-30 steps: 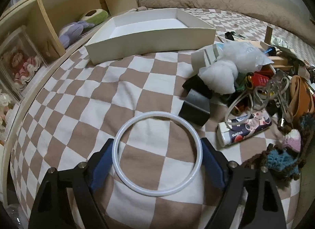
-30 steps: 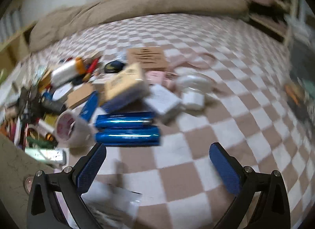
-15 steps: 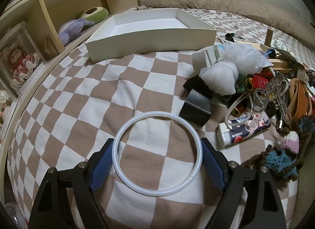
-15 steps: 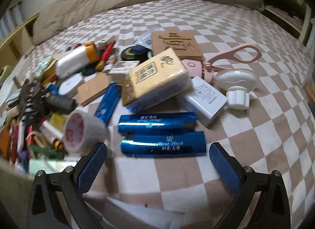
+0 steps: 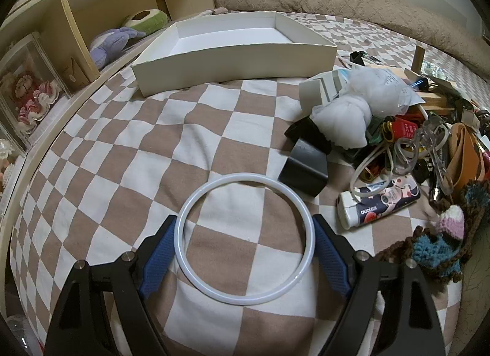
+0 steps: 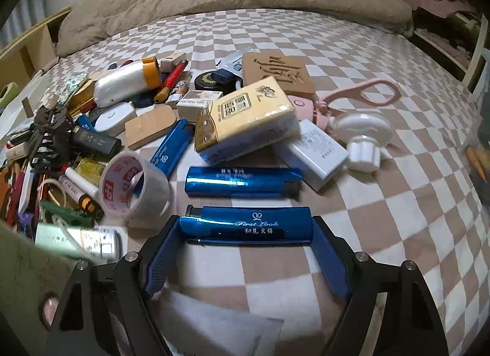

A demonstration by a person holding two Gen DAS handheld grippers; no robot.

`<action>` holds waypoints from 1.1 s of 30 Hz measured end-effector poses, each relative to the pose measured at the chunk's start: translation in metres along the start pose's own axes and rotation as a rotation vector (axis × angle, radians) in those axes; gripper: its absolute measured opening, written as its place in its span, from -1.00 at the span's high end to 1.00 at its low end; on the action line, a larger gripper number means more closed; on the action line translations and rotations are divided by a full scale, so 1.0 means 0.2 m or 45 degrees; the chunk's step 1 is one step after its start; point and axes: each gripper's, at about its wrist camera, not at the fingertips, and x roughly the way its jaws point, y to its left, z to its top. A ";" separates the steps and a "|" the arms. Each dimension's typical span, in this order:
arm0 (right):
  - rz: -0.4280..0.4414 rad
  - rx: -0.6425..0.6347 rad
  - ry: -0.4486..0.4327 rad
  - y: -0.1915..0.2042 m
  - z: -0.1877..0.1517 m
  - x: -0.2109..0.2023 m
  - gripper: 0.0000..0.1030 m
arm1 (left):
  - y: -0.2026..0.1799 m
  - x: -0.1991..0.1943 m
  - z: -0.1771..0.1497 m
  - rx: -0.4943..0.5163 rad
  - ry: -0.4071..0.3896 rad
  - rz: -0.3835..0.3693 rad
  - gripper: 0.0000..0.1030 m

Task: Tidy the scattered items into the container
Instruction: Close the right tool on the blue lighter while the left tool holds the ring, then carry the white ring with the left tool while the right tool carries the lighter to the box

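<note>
Two grippers are at work over a brown-and-white checked bedspread [image 5: 128,148]. In the left wrist view, the left gripper [image 5: 245,252] sits at the bottom centre, its blue pads pressed against the outer rim of a white ring [image 5: 184,253] on either side, so the jaws stand wide yet pinch the ring, which lies flat over the cloth. Just past the ring to the upper right is a black box [image 5: 304,169], and beyond that a heap of clutter fills the right edge: a white tube with a printed label [image 5: 378,204], a white plastic bag [image 5: 352,117] and a crocheted piece [image 5: 438,249]. The container, a shallow white tray [image 5: 232,65], sits empty at the upper centre, well apart from the ring, with a wooden shelf [image 5: 73,28] holding soft toys at the upper left.

In the right wrist view, the right gripper [image 6: 245,249] has just been closing; its blue pads now touch both ends of a blue lighter [image 6: 248,227] lying crosswise between them at the lower centre. A second blue lighter [image 6: 242,181] lies parallel just above it. Left of these stands a roll of clear tape [image 6: 134,187]; above are a yellow tissue pack [image 6: 245,117], a white power bank [image 6: 312,154] and a white knob-shaped piece [image 6: 364,135]. Pink scissors [image 6: 361,95] lie toward the upper right.
</note>
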 end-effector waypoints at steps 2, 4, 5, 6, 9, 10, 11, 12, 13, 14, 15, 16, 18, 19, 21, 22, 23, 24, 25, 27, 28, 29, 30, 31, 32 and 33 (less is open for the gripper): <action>-0.007 0.010 -0.001 -0.01 -0.02 -0.01 -0.60 | -0.01 0.00 -0.01 -0.002 -0.003 -0.002 -0.64; -0.015 0.019 -0.002 -0.03 -0.04 -0.04 -0.60 | -0.01 -0.01 -0.01 -0.006 -0.009 -0.003 -0.64; -0.023 0.024 -0.005 -0.04 -0.04 -0.05 -0.60 | -0.01 -0.02 -0.01 -0.006 -0.015 -0.002 -0.64; -0.033 0.030 -0.008 -0.04 -0.05 -0.06 -0.60 | -0.01 -0.02 -0.01 -0.008 -0.018 -0.004 -0.64; -0.035 0.064 -0.012 -0.08 -0.07 -0.10 -0.60 | 0.00 -0.04 -0.01 -0.027 -0.020 -0.018 -0.64; -0.035 0.070 -0.014 -0.08 -0.07 -0.10 -0.60 | 0.01 -0.04 -0.01 -0.031 -0.019 -0.021 -0.64; -0.038 0.075 -0.018 -0.09 -0.07 -0.11 -0.60 | 0.01 -0.05 -0.01 -0.038 -0.020 -0.025 -0.64; -0.041 0.078 -0.023 -0.09 -0.07 -0.12 -0.60 | 0.02 -0.06 -0.01 -0.046 -0.024 -0.029 -0.64; -0.043 0.081 -0.026 -0.09 -0.07 -0.13 -0.60 | 0.02 -0.07 0.00 -0.054 -0.030 -0.037 -0.64; -0.044 0.085 -0.031 -0.10 -0.07 -0.15 -0.60 | 0.02 -0.09 0.00 -0.061 -0.039 -0.046 -0.64; -0.046 0.092 -0.039 -0.10 -0.07 -0.16 -0.60 | 0.01 -0.11 0.00 -0.066 -0.046 -0.055 -0.64; -0.047 0.096 -0.045 -0.10 -0.06 -0.17 -0.60 | 0.01 -0.13 0.00 -0.069 -0.053 -0.066 -0.64; -0.048 0.106 -0.059 -0.11 -0.06 -0.20 -0.60 | 0.00 -0.17 0.01 -0.073 -0.068 -0.083 -0.64; -0.046 0.110 -0.067 -0.12 -0.06 -0.21 -0.60 | -0.01 -0.19 0.01 -0.072 -0.078 -0.091 -0.64; -0.038 0.123 -0.088 -0.13 -0.05 -0.26 -0.60 | -0.02 -0.24 0.02 -0.065 -0.100 -0.113 -0.64; -0.034 0.126 -0.095 -0.13 -0.05 -0.27 -0.60 | -0.03 -0.26 0.02 -0.060 -0.109 -0.125 -0.64; -0.029 0.129 -0.103 -0.13 -0.05 -0.30 -0.60 | -0.04 -0.28 0.02 -0.055 -0.119 -0.136 -0.64; -0.021 0.131 -0.115 -0.13 -0.05 -0.32 -0.60 | -0.04 -0.31 0.02 -0.051 -0.129 -0.146 -0.64; -0.011 0.131 -0.127 -0.12 -0.05 -0.35 -0.60 | -0.04 -0.33 0.03 -0.048 -0.136 -0.153 -0.64; -0.004 0.125 -0.153 -0.11 -0.05 -0.41 -0.60 | -0.05 -0.37 0.04 -0.047 -0.153 -0.168 -0.64; 0.001 0.120 -0.167 -0.11 -0.05 -0.43 -0.60 | -0.05 -0.39 0.04 -0.047 -0.162 -0.176 -0.64; 0.009 0.117 -0.178 -0.10 -0.05 -0.45 -0.60 | -0.05 -0.41 0.04 -0.049 -0.171 -0.185 -0.64; 0.018 0.115 -0.189 -0.09 -0.06 -0.48 -0.60 | -0.05 -0.43 0.05 -0.050 -0.179 -0.193 -0.64; 0.028 0.112 -0.200 -0.09 -0.06 -0.50 -0.60 | -0.05 -0.45 0.05 -0.049 -0.187 -0.199 -0.64; 0.033 0.107 -0.209 -0.08 -0.06 -0.53 -0.60 | -0.06 -0.47 0.05 -0.046 -0.198 -0.204 -0.64; 0.036 0.101 -0.220 -0.07 -0.06 -0.55 -0.60 | -0.06 -0.49 0.06 -0.041 -0.207 -0.207 -0.64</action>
